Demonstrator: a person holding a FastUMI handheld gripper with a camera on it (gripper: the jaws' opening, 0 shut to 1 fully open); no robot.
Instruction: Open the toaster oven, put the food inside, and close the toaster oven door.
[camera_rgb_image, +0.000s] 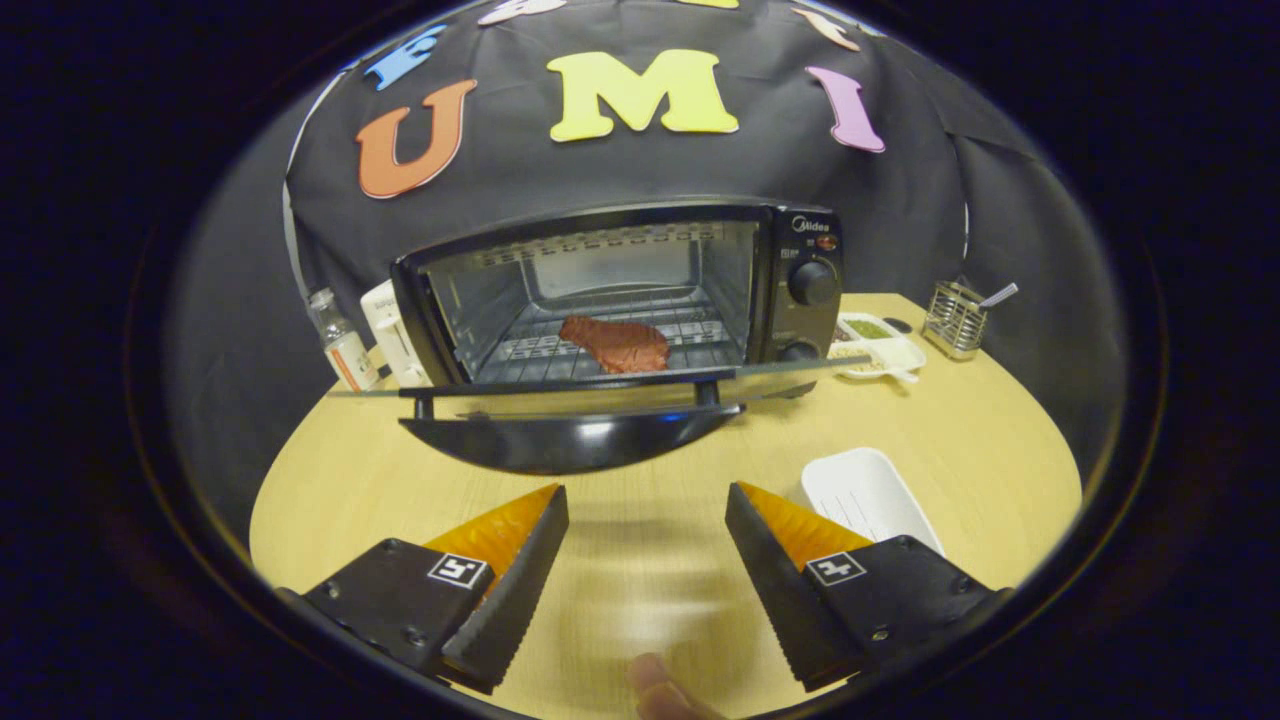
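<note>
Tabletop (650, 590): pale wood, rounded edge, carries everything below.

Toaster oven (620, 290): black, stands at the far side of the tabletop against the booth wall. Door (570, 420) is dropped fully open and lies roughly level, projecting toward the tool, handle edge nearest. Cavity lit, wire rack visible inside. Two knobs on the panel at its right side.

Tool (647, 505): fingers spread wide, nothing between them except bare tabletop. Tips sit just short of the open door, not touching it. A fingertip of the person's hand (655, 690) shows below, between the finger bases.

White tray (865, 495): empty, lying just beyond the right finger, partly covered by it.

Food (615, 343): reddish-brown steak-like piece, resting on the rack inside the oven, about mid-width, near the front.

Divided white dish (880, 350): just right of the oven, greenish contents in one section.

Wire holder (952, 318): further right, one utensil handle sticking out.

Bottle (342, 345) and a white appliance (393, 335): left of the oven, close together.
</note>
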